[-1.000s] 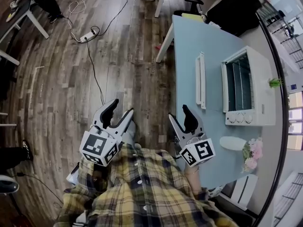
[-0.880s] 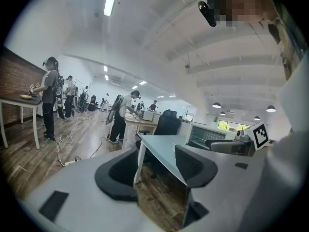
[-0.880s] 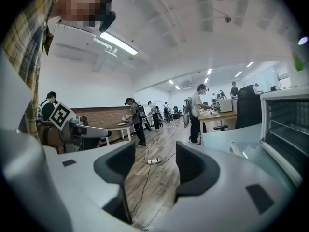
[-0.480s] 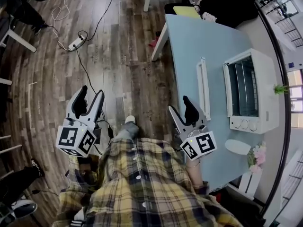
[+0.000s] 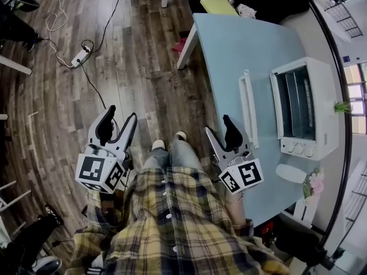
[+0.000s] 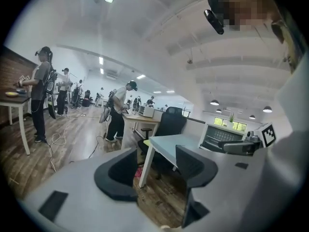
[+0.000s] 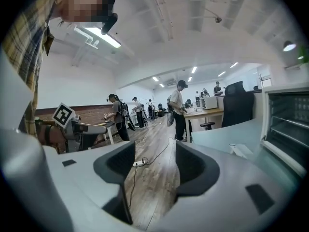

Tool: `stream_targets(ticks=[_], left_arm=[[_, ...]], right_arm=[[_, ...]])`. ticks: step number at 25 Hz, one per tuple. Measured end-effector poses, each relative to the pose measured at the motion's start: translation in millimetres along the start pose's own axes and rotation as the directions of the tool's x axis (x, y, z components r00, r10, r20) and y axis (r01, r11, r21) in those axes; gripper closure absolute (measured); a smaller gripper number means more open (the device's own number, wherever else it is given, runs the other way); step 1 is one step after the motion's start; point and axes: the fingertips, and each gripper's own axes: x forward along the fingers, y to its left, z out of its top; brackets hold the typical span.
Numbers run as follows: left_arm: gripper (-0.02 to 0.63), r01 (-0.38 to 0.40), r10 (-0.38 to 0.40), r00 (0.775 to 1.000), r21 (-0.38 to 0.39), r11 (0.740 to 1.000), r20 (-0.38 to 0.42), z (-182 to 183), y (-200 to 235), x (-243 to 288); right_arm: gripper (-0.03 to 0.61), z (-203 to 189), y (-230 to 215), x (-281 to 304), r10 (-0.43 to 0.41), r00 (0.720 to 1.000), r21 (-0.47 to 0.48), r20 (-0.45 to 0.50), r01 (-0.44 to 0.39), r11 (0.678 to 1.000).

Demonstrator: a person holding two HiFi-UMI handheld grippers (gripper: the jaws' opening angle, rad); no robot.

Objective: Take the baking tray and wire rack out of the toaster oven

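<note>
— Where is the rack (image 5: 299,103) sitting?
— Inside the open oven (image 5: 330,105), well right of both jaws.
— And the jaws?
— The left gripper (image 5: 120,114) has just been opening its jaws. The right gripper (image 5: 218,125) is gaping wide too. Both are holding nothing.

Blue table (image 5: 241,50) runs just right of the right gripper (image 5: 218,125), a yellow pad (image 5: 218,6) at the far end ahead, flowers (image 5: 312,182) further right. Well ahead and left of it, a power strip (image 5: 78,57) sits on the wood floor (image 5: 149,79), cable (image 5: 94,90) snaking back.
</note>
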Motion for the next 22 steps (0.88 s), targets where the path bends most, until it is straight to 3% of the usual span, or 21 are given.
stream_targets(ticks=[8, 14, 22], left_arm=[[0.365, 0.12, -0.119, 0.992, 0.011, 0.993, -0.049, 1.6, -14.1, 65.2], [0.365, 0.22, -0.217, 0.974, 0.044, 0.974, -0.064, 28.7, -35.9, 130.8], [0.365, 0.399, -0.394, 0.917, 0.102, 0.911, -0.067, 72.5, -97.7, 218.1]], right_arm=[[0.333, -4.5, -41.3, 11.6, -0.101, 0.995, 0.035, -0.01, 0.101, 0.994], [0.333, 10.0, -89.0, 29.0, -0.16, 0.987, 0.081, 0.015, 0.158, 0.984], [0.333, 45.4, -162.7, 24.5, -0.295, 0.953, 0.103, 0.071, 0.287, 0.952]])
